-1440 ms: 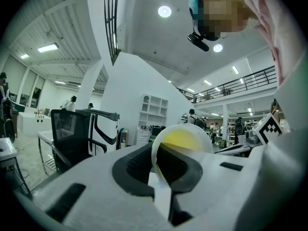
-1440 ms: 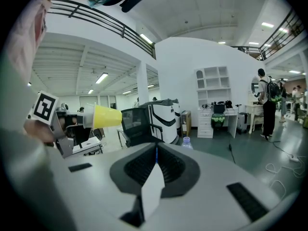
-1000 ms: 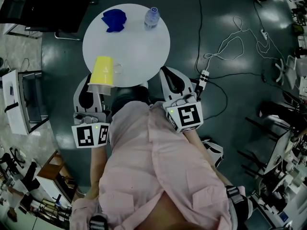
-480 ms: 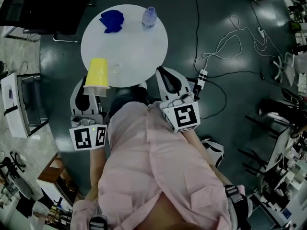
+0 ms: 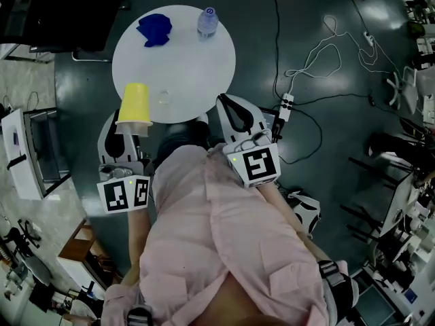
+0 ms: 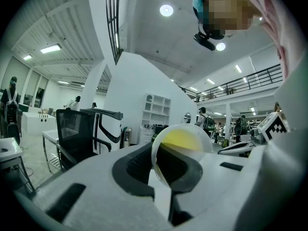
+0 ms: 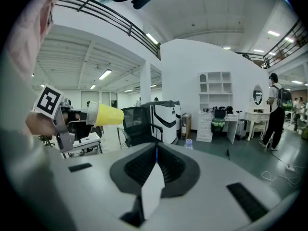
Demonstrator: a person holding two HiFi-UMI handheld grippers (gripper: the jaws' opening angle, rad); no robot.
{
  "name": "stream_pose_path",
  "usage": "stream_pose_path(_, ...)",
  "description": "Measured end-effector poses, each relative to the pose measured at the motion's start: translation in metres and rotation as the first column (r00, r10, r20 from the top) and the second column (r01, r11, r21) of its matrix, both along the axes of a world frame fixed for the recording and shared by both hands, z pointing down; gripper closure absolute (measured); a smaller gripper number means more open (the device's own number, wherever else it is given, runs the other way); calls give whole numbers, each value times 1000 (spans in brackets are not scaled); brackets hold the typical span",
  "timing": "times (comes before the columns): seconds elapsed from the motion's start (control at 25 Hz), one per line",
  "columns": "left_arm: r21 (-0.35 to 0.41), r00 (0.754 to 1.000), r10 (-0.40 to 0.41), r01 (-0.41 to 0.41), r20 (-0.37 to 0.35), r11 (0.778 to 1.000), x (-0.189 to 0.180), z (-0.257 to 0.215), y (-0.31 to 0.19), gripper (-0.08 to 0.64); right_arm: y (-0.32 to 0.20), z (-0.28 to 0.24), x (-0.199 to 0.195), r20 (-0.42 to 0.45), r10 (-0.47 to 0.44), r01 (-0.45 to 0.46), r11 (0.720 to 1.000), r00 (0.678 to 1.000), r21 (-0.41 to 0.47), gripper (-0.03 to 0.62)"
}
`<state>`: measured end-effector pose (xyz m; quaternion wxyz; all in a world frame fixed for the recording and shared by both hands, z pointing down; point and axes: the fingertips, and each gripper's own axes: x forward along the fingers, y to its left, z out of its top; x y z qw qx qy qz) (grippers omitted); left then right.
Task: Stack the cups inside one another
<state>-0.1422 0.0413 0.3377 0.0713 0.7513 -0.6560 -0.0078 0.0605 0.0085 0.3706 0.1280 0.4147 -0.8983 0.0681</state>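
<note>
Currently: one yellow cup in hand, its mate not confirmed

The left claw (image 5: 133, 123) is clamped on the rim of a yellow cup (image 5: 136, 103). The cup is held on its side, mouth toward the person, at the lower-left edge of the round white counter (image 5: 197, 66). The right claw (image 5: 225, 104) is closed on nothing, at the counter's lower-right edge. A faint clear object (image 5: 163, 99) sits on the counter just beside the cup; whether it is a second cup cannot be told.

Recommended handling: tip the cup upright, centre it over its mate, lower squarely, and release only once seated.

No writing is legible. The cubes (image 5: 124, 194) carry only square markers, and the label on the bottle (image 5: 207, 21) is too small to read.
</note>
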Motion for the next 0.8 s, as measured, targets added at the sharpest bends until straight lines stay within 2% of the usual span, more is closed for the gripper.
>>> stream_pose_path(0.28,-34,1000,9,-9,-14,999,-13,4,-6,528,-4,5,-15,-3,0,0,1000,1000,-26,560)
stream_pose_path(0.44,-87,999,43,-45,-29,995,-19,7,-15,528,-10,4,-28,-8,-7,7,999,1000,-52,560)
stream_pose_path(0.68,-189,994,98,-105,-45,976,-29,17,-30,529,-17,5,-43,-29,-1,-1,997,1000,-74,560)
stream_pose_path(0.8,-259,988,136,-150,-70,954,-28,32,-34,528,-20,11,-42,-35,18,-21,996,999,-85,560)
